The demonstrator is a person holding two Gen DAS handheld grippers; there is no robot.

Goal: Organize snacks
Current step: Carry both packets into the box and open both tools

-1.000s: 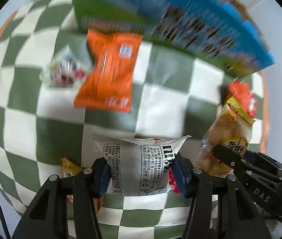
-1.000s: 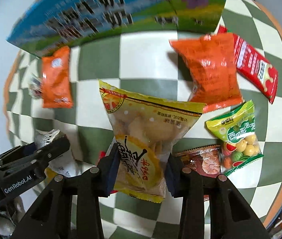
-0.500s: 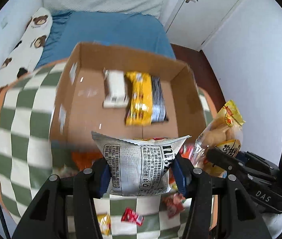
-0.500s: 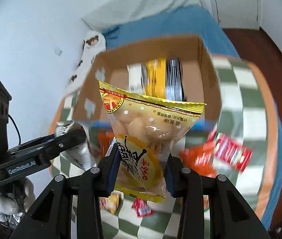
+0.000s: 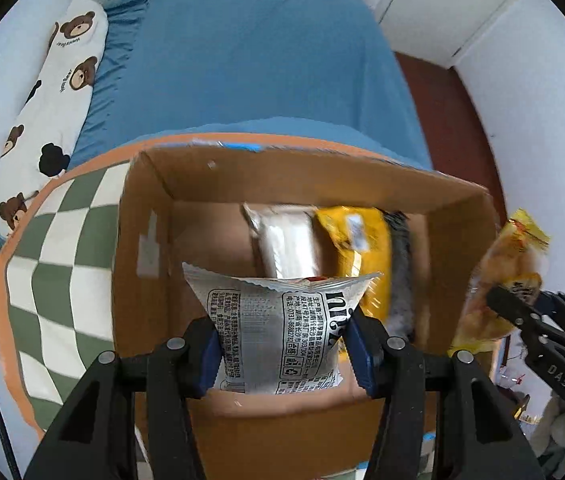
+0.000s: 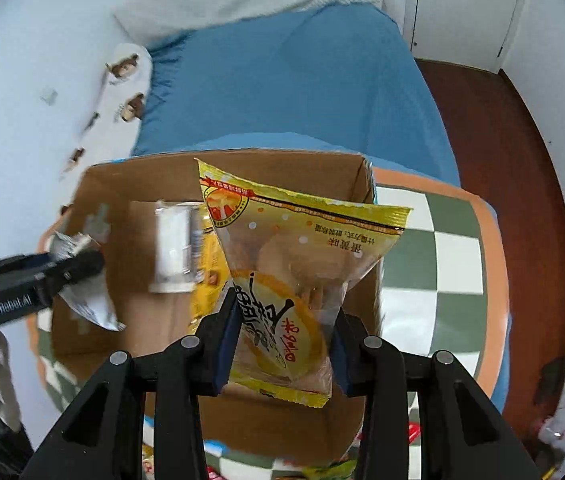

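A silver packet [image 5: 278, 336] was pinched at its lower half by the left gripper [image 5: 282, 354], above the cardboard box [image 5: 142, 240]. It looked light, soft and crinkly. "GenRobot.AI" was printed on that gripper. A yellow snack bag [image 6: 286, 280], puffy and easily crushed, was squeezed by the right gripper [image 6: 282, 350]; its small print could not be read.

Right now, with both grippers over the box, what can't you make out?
- Left wrist view: packets inside the cardboard box are motion-blurred; the silver packet in the left gripper hides the floor beneath it.
- Right wrist view: the yellow bag in the right gripper covers the box's right half.
- Loose snacks on the table: cut off at the bottom edge.
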